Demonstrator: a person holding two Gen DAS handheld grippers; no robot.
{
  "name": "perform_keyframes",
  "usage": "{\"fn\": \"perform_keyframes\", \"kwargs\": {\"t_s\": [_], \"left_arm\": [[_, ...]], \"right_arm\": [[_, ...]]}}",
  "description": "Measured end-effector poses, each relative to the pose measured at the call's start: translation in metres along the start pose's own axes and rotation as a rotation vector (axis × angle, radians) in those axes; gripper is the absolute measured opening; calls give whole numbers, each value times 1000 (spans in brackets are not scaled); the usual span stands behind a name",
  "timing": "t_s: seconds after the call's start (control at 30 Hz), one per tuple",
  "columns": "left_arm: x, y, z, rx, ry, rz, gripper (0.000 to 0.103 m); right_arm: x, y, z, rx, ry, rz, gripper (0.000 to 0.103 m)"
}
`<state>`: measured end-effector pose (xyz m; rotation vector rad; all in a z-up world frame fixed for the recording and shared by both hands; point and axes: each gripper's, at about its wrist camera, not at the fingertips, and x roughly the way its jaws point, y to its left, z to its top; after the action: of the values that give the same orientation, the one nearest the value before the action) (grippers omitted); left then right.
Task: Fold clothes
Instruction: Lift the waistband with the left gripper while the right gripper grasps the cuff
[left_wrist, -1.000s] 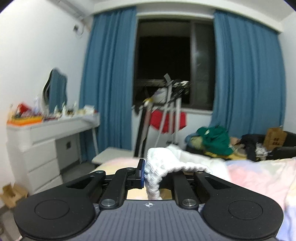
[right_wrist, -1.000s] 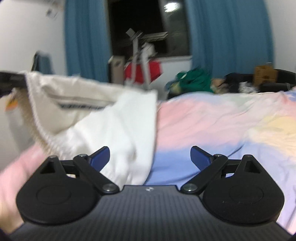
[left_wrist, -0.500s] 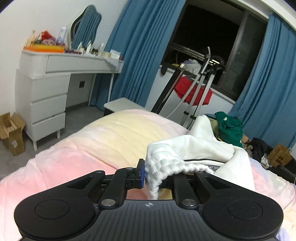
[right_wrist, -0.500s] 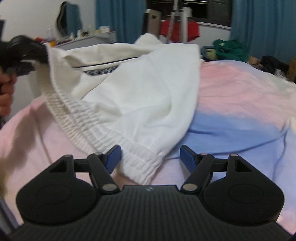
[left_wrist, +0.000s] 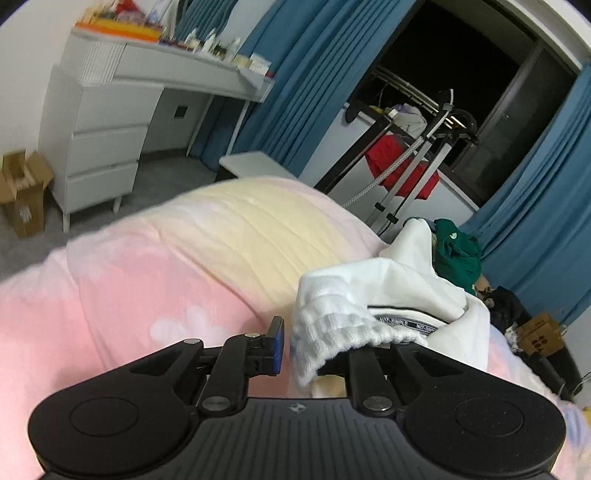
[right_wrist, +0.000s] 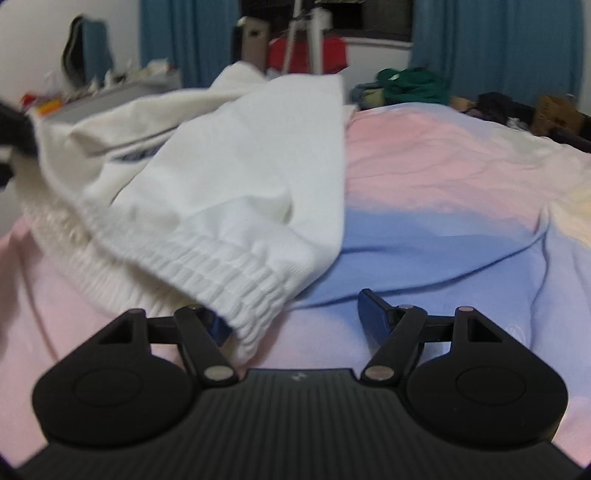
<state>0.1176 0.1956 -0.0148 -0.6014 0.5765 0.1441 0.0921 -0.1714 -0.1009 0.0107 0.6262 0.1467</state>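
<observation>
A white garment with a ribbed elastic waistband (right_wrist: 236, 184) lies partly lifted over a pink, yellow and blue bedspread (right_wrist: 443, 177). My left gripper (left_wrist: 317, 347) is shut on the bunched waistband (left_wrist: 332, 332), its right finger hidden under the cloth. The garment's body (left_wrist: 417, 280) trails away to the right. My right gripper (right_wrist: 295, 325) is open, low over the bed. The waistband's near corner (right_wrist: 251, 291) hangs between its fingers and covers the left fingertip.
A white dresser (left_wrist: 107, 122) with clutter stands at the left, a cardboard box (left_wrist: 22, 192) on the floor beside it. A drying rack with red cloth (left_wrist: 402, 162) stands before blue curtains. Green clothes (left_wrist: 458, 251) and dark items lie beyond the bed.
My left gripper has tilted down and lowered toward the bed with the waistband. My right gripper has moved closer, so the waistband corner now lies between its open fingers.
</observation>
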Motion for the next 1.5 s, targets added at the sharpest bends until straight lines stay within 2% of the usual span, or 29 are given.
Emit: {"fn": "perform_keyframes", "kwargs": {"t_s": [0.1, 0.13, 0.27, 0.33, 0.37, 0.5, 0.7, 0.87, 0.97, 1.07, 1.13, 1.17, 1.2, 1.23, 1.27, 1.37, 1.5], "left_arm": [[-7, 9, -4, -63, 29, -6, 25], [-10, 13, -6, -84, 38, -8, 33], [-27, 24, -15, -150, 56, -1, 57], [-42, 31, -23, -202, 55, -12, 74], [-47, 34, -27, -222, 57, -31, 76], [-58, 36, -38, -269, 45, -143, 79], [-72, 38, -55, -331, 27, -302, 80], [-50, 32, -61, -343, 73, -300, 81], [-26, 38, -65, -400, 123, -313, 77], [-5, 40, -62, -440, 130, -283, 63], [5, 43, -51, -453, 96, -283, 45], [9, 43, -44, -453, 82, -283, 44], [13, 43, -37, -450, 79, -285, 37], [16, 42, -29, -442, 79, -288, 20], [19, 41, -21, -426, 84, -290, 10], [21, 34, 6, -334, 78, -283, 10], [13, 25, 59, -194, 36, -282, 9]], "right_arm": [[1, 3, -2, 1, -24, -1, 71], [0, 5, -2, -1, -31, -2, 68], [-7, 6, 3, 15, -59, -2, 46], [-11, 6, 4, 6, -56, -22, 36], [-11, 6, 3, 6, -49, -17, 30], [-15, 9, 3, 19, -31, -1, 21], [-22, 9, 4, 45, -11, 17, 20], [-24, 6, 4, 61, -1, 30, 20], [-23, 5, 4, 62, 1, 32, 20], [-21, 4, 1, 56, 9, 34, 20], [-20, 4, -2, 56, 18, 36, 20], [-20, 3, -3, 59, 23, 39, 20], [-20, 3, -3, 74, 31, 52, 21], [-21, 2, -4, 88, 39, 66, 21], [-23, 4, -5, 102, 43, 84, 21], [-35, 16, -7, 126, 39, 118, 21], [-57, 52, -7, 160, -18, 175, 21]]}}
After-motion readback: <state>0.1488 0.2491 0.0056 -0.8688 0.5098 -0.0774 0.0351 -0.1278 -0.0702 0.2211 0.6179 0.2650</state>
